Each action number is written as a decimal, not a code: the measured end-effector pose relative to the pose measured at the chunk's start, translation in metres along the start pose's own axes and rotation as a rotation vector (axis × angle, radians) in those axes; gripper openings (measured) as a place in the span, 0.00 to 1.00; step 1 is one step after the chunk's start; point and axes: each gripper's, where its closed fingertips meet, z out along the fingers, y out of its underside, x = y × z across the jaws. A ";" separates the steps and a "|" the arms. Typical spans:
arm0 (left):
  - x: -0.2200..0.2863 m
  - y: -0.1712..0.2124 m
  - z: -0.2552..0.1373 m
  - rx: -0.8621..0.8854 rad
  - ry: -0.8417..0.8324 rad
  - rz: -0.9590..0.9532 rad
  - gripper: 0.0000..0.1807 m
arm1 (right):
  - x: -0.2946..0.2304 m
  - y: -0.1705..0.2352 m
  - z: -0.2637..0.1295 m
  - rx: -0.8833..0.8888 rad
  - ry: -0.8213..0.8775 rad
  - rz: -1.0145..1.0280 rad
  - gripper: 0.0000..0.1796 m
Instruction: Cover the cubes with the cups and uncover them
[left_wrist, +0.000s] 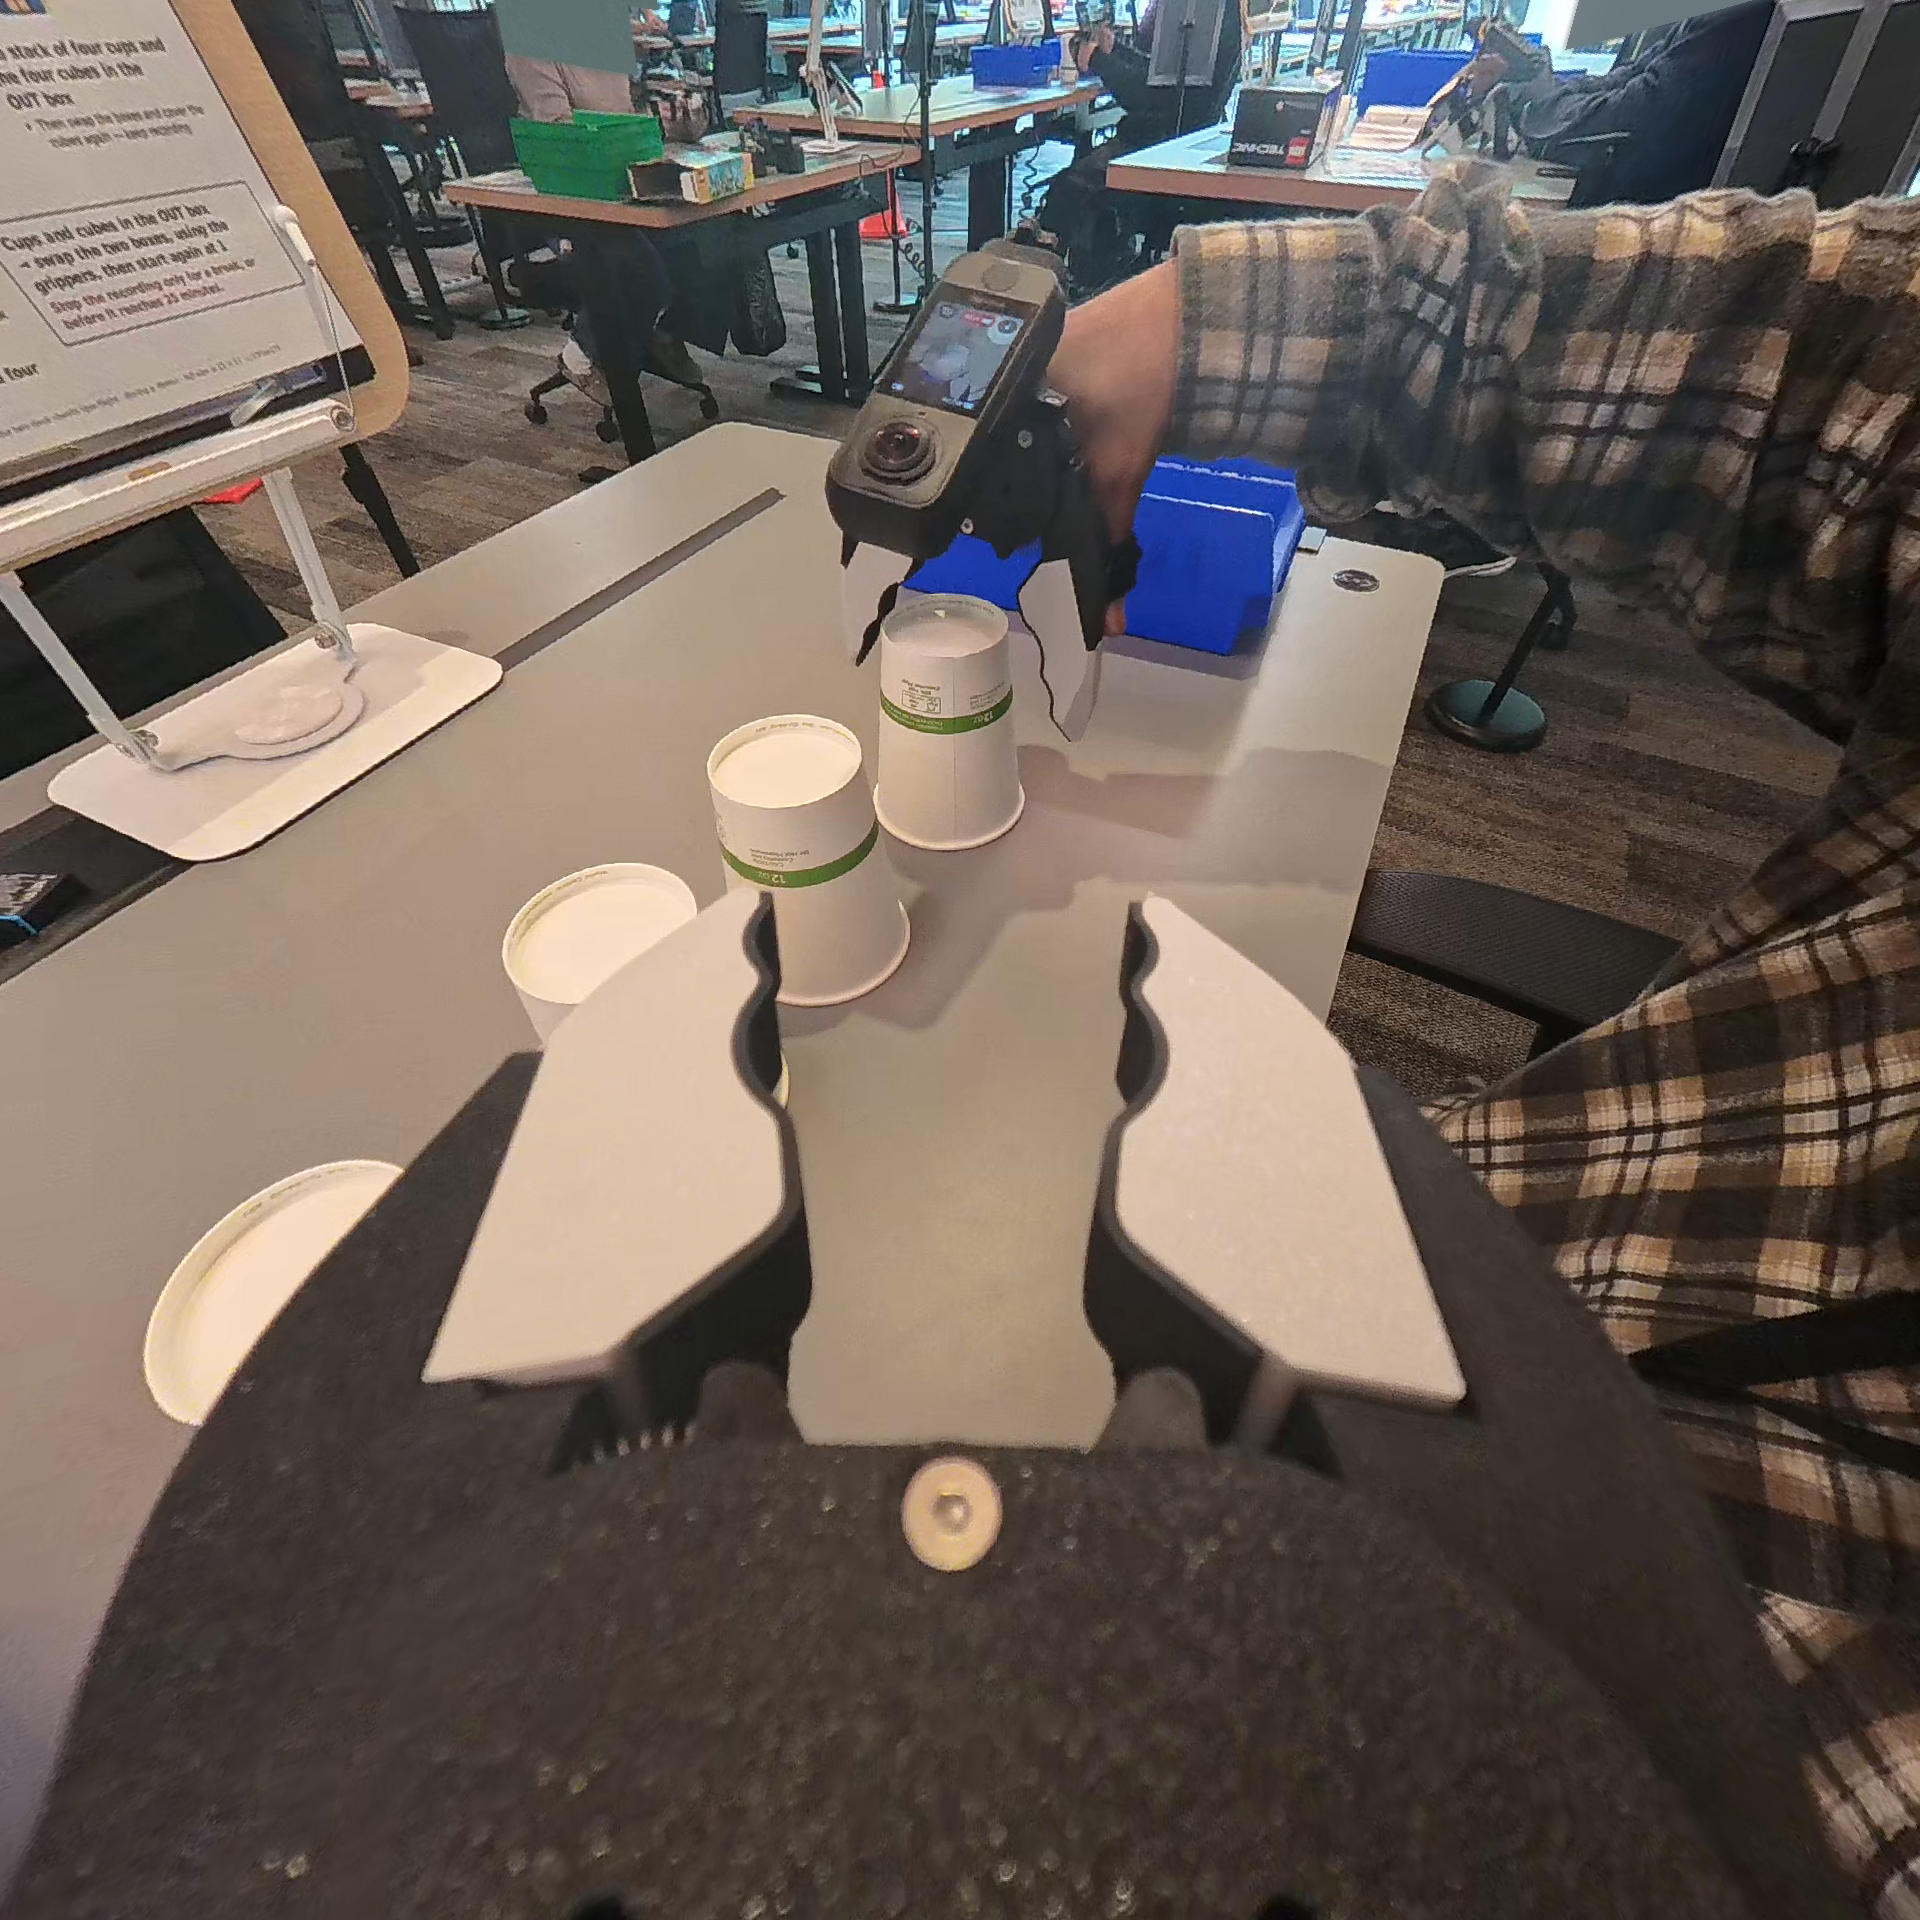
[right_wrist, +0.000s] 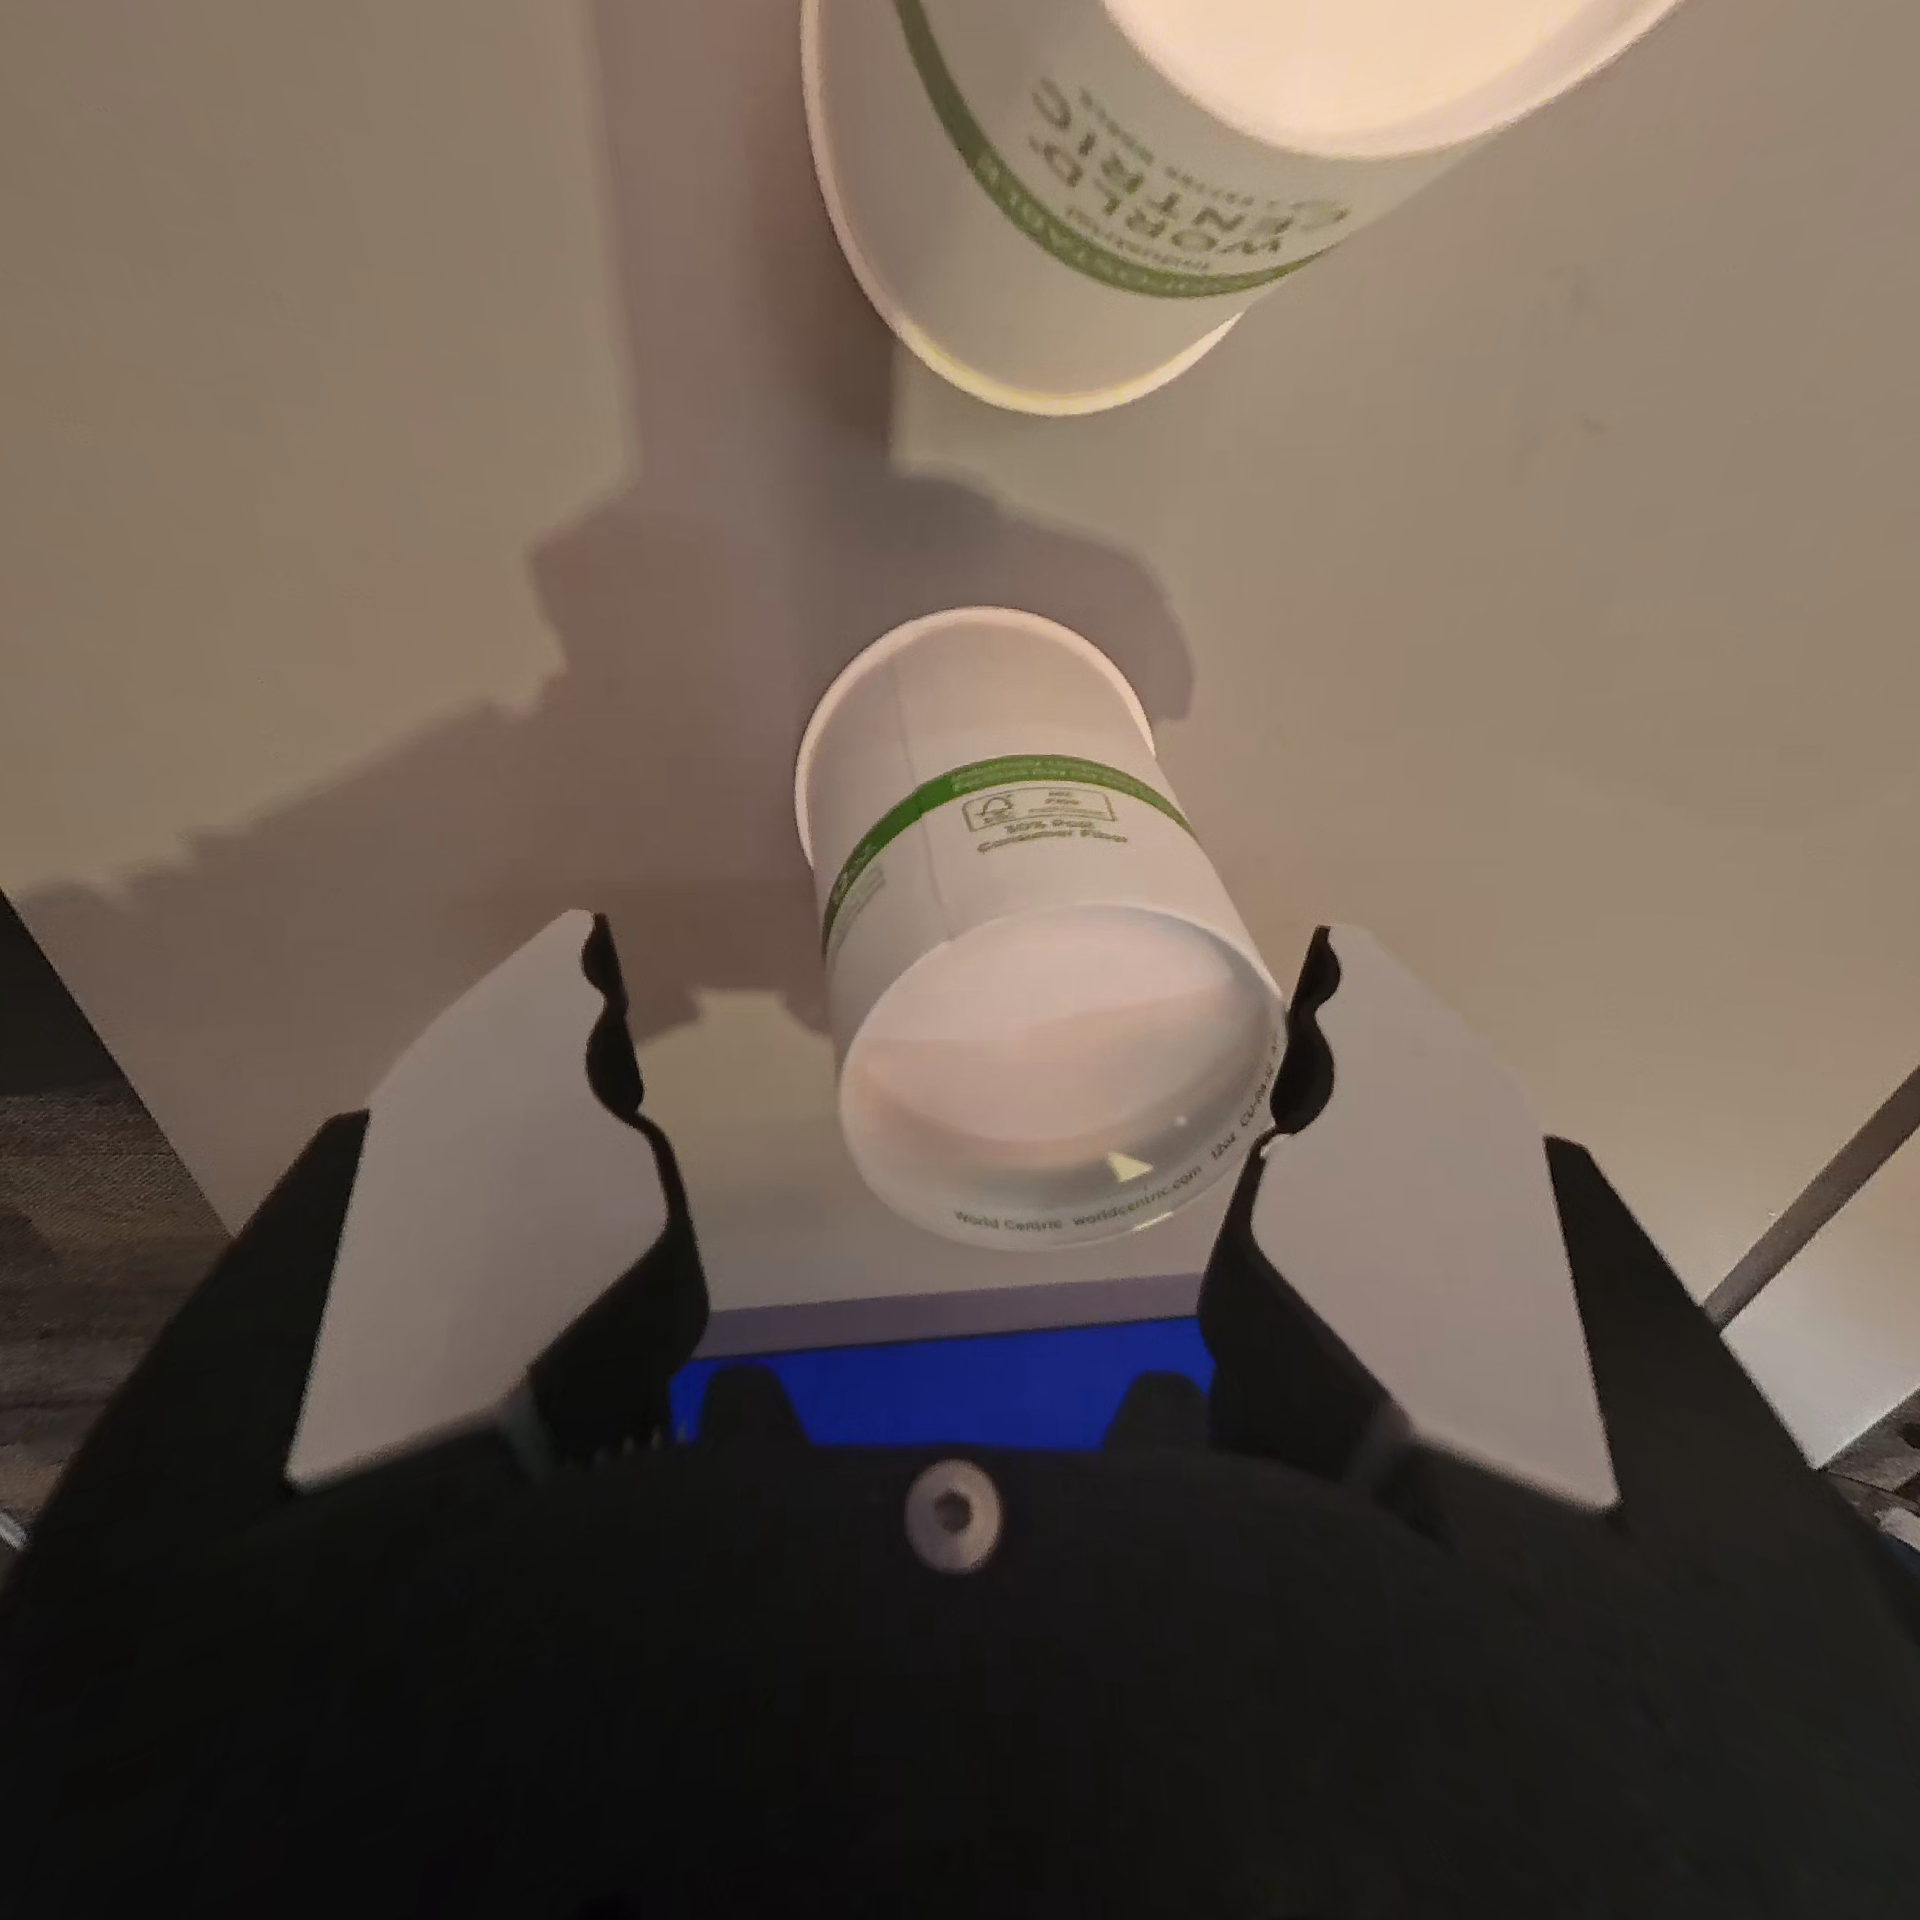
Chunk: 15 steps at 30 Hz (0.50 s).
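We see the left wrist view bright & even, lit from overhead, w/ soft shadows beside the upside-down white paper cups (left_wrist: 948, 727) on the grey tabletop (left_wrist: 312, 987). Fisheye bends the edges. The right wrist view is dimmer, warm-tinted: a hard dark shadow (right_wrist: 468, 779) falls across the table; the nearest cup (right_wrist: 1039, 935) is slightly blurred.

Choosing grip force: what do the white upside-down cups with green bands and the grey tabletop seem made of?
White upside-down cups with green bands: apparently matte paper, given the side seam and rolled rim. Grey tabletop: smooth, faintly glossy, probably laminate; soft reflections show.
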 end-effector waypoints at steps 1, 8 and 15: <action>0.000 0.000 0.000 -0.001 0.000 0.000 0.34 | 0.000 0.000 0.000 -0.002 0.001 -0.001 0.66; 0.001 0.000 -0.001 0.000 -0.001 0.004 0.34 | 0.003 0.003 0.000 -0.018 0.014 -0.001 0.66; 0.001 0.000 0.000 -0.004 -0.001 0.007 0.34 | 0.004 0.004 0.002 -0.027 0.015 0.003 0.65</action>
